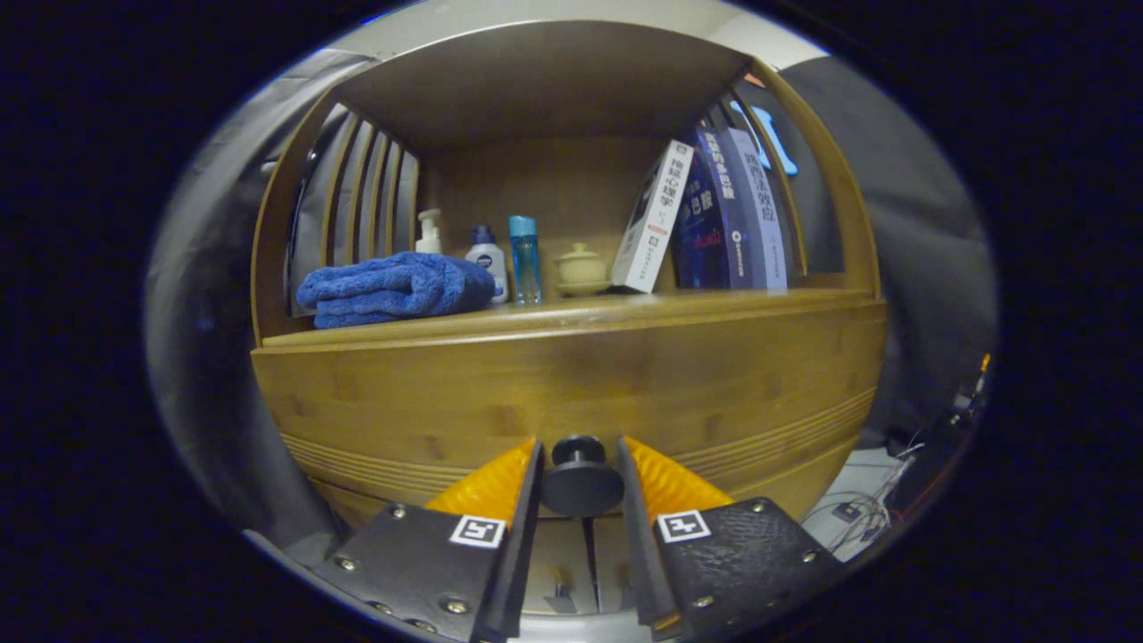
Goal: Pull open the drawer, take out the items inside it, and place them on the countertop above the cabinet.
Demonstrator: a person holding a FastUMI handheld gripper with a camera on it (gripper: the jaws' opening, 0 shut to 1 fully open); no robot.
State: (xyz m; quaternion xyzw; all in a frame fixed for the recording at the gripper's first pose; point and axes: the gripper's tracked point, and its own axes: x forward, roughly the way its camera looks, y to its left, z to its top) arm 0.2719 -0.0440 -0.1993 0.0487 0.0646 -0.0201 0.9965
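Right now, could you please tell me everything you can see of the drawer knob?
The drawer knob is a dark, round, matte knob with a broad disc face and a narrower neck behind it, fixed to the wooden drawer front. It sits between the fingers of the hand-held gripper, which flank it closely on both sides; whether they press on it cannot be told. The drawer looks closed.

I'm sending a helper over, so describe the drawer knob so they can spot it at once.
Start at the wooden cabinet with the blue towel and books on its countertop. Below, on the drawer front, sits the knob, between the gripper fingers. It's the only dark, round thing on the plain wood.
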